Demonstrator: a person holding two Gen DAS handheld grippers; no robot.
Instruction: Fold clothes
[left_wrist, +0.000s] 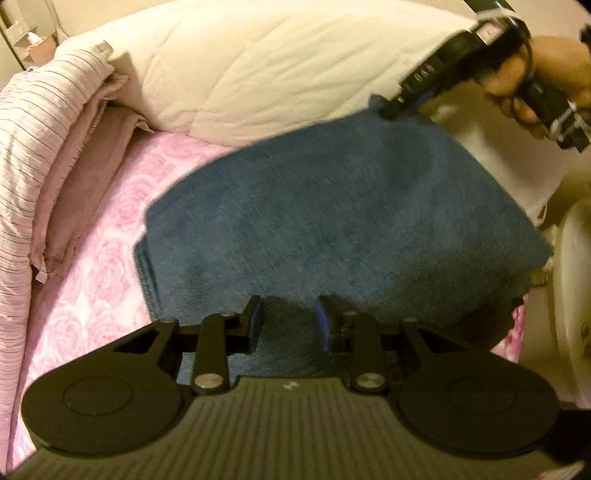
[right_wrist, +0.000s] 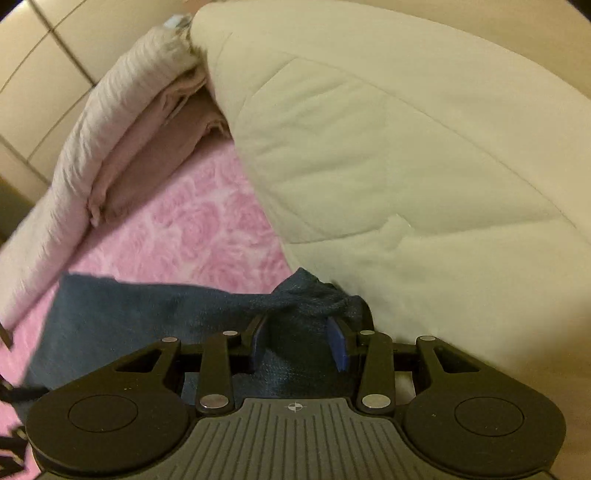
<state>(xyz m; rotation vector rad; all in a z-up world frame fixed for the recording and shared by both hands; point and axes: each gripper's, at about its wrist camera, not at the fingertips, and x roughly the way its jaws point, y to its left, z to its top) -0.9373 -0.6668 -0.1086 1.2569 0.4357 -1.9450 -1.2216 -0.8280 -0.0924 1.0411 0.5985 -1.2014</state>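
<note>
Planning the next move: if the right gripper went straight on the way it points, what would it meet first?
The bunched corner of the dark blue terry towel already sits between the right gripper fingers; just beyond lies the cream quilted comforter, though depth is uncertain.

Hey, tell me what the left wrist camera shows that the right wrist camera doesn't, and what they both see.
Only the left wrist view shows a person's hand holding the right tongs at the far corner of the dark blue terry cloth, plus the left tongs open over its near edge. Only the right wrist view shows bunched blue cloth between the right tongs' fingers. Both show the pink rose-print sheet, cream quilted duvet and folded mauve fabric.
</note>
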